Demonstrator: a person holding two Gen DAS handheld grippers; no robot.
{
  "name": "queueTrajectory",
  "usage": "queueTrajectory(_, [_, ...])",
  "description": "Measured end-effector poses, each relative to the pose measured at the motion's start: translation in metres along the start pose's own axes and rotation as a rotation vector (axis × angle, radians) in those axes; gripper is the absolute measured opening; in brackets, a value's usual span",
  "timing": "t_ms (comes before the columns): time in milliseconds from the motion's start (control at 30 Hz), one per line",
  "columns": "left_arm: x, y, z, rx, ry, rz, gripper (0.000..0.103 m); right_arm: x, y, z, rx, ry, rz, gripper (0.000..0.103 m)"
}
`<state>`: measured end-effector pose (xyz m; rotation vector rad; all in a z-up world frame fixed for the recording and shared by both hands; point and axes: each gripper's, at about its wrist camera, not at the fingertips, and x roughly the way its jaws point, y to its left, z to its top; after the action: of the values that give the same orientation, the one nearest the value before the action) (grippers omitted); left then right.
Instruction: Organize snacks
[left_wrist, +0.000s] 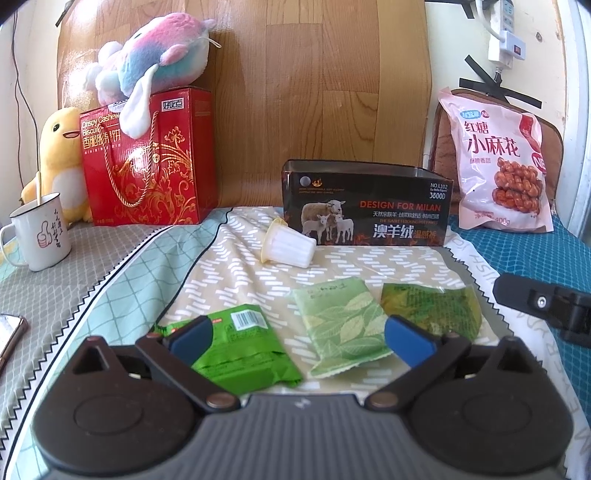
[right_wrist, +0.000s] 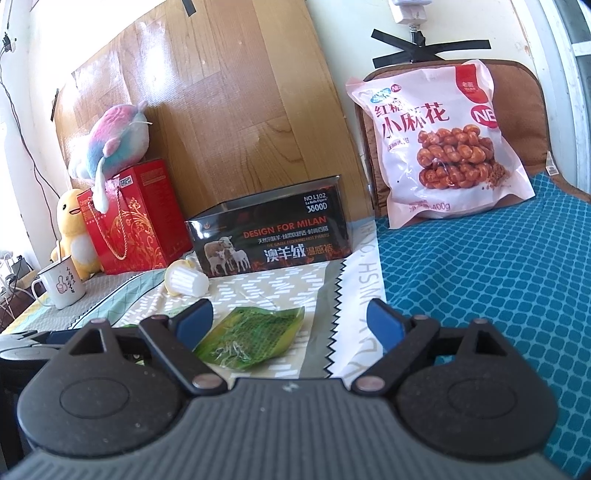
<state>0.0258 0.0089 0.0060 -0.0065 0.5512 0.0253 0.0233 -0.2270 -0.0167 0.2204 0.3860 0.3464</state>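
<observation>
Three small snack packets lie in a row on the patterned cloth: a bright green one with a barcode (left_wrist: 245, 349), a pale green leaf-print one (left_wrist: 341, 326) and a dark green clear one (left_wrist: 432, 310) (right_wrist: 253, 334). A white jelly cup (left_wrist: 288, 247) (right_wrist: 186, 282) lies on its side in front of the open black tin box (left_wrist: 365, 203) (right_wrist: 269, 236). My left gripper (left_wrist: 297, 338) hovers open over the two left packets, holding nothing. My right gripper (right_wrist: 290, 321) is open above the dark green packet, empty; its black tip shows in the left wrist view (left_wrist: 546, 306).
A red biscuit gift box (left_wrist: 147, 166) with a pastel plush on top, a yellow plush duck (left_wrist: 59, 155) and a white mug (left_wrist: 40, 230) stand at the back left. A large pink snack bag (left_wrist: 502, 162) (right_wrist: 439, 147) leans on a brown cushion at the right. A phone (left_wrist: 9, 332) lies at the left edge.
</observation>
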Motion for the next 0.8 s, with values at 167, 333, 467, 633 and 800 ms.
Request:
queueTrajectory(167, [0.001, 0.001, 0.0, -0.008, 0.005, 0.0, 0.103, 0.0, 0.0, 0.0, 0.001, 0.001, 0.0, 0.092])
queueTrajectory(333, [0.0, 0.002, 0.0, -0.016, 0.006, -0.003, 0.103, 0.0, 0.001, 0.0, -0.002, 0.003, -0.001, 0.093])
queueTrajectory(467, [-0.002, 0.004, -0.001, -0.027, -0.005, -0.007, 0.103, 0.001, 0.001, 0.0, -0.004, 0.005, -0.001, 0.093])
queueTrajectory(633, [-0.019, 0.027, -0.002, -0.085, -0.014, -0.079, 0.103, 0.001, 0.0, 0.0, 0.0, 0.005, -0.002, 0.093])
queueTrajectory(800, [-0.048, 0.096, -0.002, -0.18, -0.015, -0.088, 0.102, 0.0, 0.003, -0.001, -0.021, 0.009, 0.018, 0.093])
